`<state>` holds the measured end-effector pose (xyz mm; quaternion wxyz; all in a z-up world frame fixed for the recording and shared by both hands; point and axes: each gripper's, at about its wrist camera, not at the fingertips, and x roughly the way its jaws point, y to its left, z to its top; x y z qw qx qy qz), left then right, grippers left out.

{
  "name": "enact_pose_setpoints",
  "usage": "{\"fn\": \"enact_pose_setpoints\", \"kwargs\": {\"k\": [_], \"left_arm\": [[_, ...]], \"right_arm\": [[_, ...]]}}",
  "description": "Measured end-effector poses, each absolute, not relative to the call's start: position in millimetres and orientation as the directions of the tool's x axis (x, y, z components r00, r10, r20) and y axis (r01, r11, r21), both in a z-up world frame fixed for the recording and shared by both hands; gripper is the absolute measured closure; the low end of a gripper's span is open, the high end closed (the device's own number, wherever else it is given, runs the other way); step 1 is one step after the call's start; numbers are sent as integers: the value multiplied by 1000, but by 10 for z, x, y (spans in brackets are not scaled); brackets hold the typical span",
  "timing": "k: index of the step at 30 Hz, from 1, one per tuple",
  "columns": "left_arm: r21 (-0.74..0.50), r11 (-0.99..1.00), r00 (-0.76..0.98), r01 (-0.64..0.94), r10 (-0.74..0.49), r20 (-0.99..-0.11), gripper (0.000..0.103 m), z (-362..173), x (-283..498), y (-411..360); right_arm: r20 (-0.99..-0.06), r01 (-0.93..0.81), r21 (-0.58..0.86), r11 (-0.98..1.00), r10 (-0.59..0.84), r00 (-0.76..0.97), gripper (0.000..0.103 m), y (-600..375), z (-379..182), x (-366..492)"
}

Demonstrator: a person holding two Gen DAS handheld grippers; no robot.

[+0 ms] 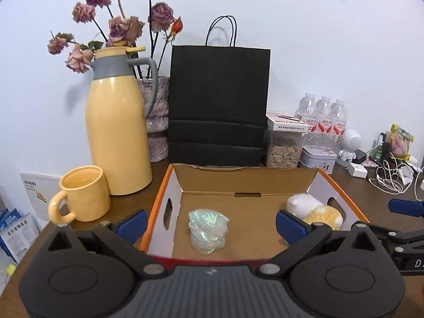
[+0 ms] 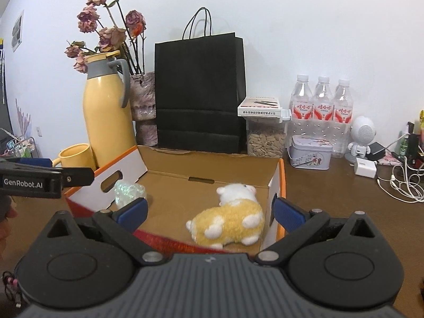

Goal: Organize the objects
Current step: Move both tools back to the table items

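Note:
An open cardboard box (image 1: pixel 246 179) with orange-edged white walls sits on the brown table; it also shows in the right wrist view (image 2: pixel 212 164). Inside lie a crumpled iridescent plastic bag (image 1: pixel 208 230) and a yellow-and-white plush toy (image 1: pixel 315 212). In the right wrist view the plush toy (image 2: pixel 230 222) lies on its side at the box's right and the plastic bag (image 2: pixel 127 190) at its left. My left gripper (image 1: pixel 211 224) is open and empty, just before the bag. My right gripper (image 2: pixel 210 210) is open and empty, just before the plush.
A yellow mug (image 1: pixel 82 197) and yellow thermos (image 1: pixel 118 132) stand left of the box. Behind it are a vase of dried roses (image 1: pixel 157 122), a black paper bag (image 1: pixel 218 106), a seed jar (image 1: pixel 285 148), a tin (image 1: pixel 319 157), water bottles (image 1: pixel 322 119) and tangled cables (image 1: pixel 392 177).

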<state>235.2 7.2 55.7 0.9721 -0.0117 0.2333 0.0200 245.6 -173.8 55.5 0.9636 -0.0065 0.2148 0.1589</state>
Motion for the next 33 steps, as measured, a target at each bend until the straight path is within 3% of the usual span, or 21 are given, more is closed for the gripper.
{"fn": "enact_pose_setpoints", "kwargs": {"k": [19, 33], "left_arm": [[-20, 1000, 874, -16, 4, -486, 0, 445, 1418, -49], [-39, 999, 765, 24, -43, -642, 0, 112, 1181, -318]], "right_arm": [[-437, -273, 42, 961, 264, 860, 0, -1991, 377, 1527], [-481, -271, 17, 962, 246, 842, 0, -2188, 97, 1186]]}}
